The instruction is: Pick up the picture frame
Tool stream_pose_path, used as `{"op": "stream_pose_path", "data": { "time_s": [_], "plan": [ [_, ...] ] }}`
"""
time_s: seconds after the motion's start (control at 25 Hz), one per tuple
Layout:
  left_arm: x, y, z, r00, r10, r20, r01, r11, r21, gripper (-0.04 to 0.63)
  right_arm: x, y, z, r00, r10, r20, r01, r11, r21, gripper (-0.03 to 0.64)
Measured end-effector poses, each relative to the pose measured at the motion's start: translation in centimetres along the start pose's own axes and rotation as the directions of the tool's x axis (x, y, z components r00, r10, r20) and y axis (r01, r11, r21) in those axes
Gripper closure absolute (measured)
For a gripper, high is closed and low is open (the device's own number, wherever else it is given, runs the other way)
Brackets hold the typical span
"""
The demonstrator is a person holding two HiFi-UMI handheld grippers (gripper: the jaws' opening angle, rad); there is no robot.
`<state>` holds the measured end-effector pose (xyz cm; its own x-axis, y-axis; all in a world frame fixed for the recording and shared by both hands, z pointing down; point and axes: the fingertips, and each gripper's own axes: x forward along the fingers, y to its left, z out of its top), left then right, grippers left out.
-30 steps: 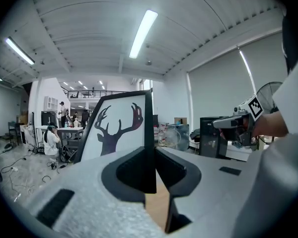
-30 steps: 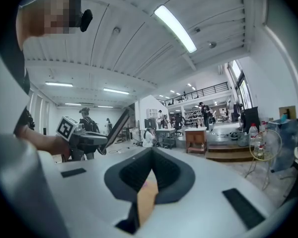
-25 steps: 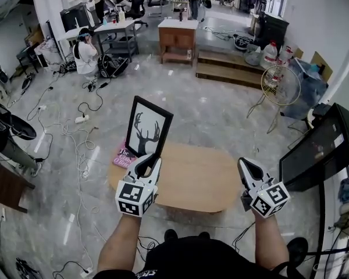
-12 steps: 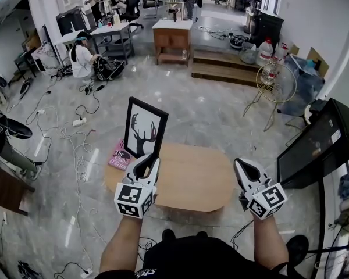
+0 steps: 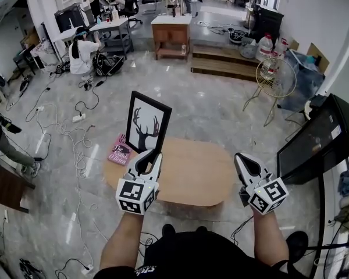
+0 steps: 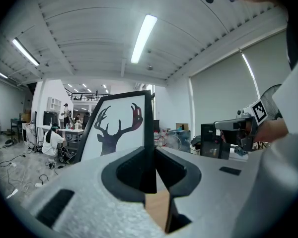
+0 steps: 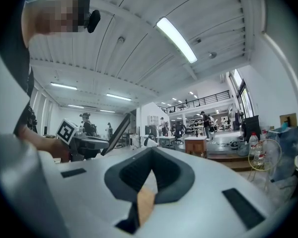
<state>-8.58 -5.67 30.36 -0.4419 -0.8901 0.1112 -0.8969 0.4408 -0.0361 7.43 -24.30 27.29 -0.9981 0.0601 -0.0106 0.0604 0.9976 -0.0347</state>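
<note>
The picture frame (image 5: pixel 146 122) is black with a white sheet showing a dark deer head. It stands upright above the left end of the oval wooden table (image 5: pixel 192 176), and my left gripper (image 5: pixel 149 156) is shut on its lower edge. In the left gripper view the picture frame (image 6: pixel 116 130) rises straight out of the left gripper (image 6: pixel 150 155), its right border pinched between the jaws. My right gripper (image 5: pixel 243 159) hovers over the table's right end, shut with nothing in it. The right gripper view shows the right gripper (image 7: pixel 148 175) with its tips together and the picture frame (image 7: pixel 118 132) edge-on at left.
A pink book (image 5: pixel 120 153) lies on the table's left end, under the frame. A dark screen (image 5: pixel 317 141) stands at right, a floor fan (image 5: pixel 273 77) behind it. Cables (image 5: pixel 75 138) trail over the floor at left. People sit and stand at desks far back.
The left gripper keeps its hold on the frame and has drifted slightly with it. The right gripper has barely shifted. The whole view has moved a little.
</note>
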Motion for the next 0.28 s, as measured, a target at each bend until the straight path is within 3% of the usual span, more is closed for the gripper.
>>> {"op": "stream_pose_path", "data": {
  "time_s": [0.28],
  "plan": [
    [0.13,-0.14,-0.07,1.0,-0.005,0.004,0.005,1.0,0.006,0.523,0.54,0.18,-0.55,1.0,0.006,-0.003,-0.006,1.0,0.007,0.614]
  ]
}}
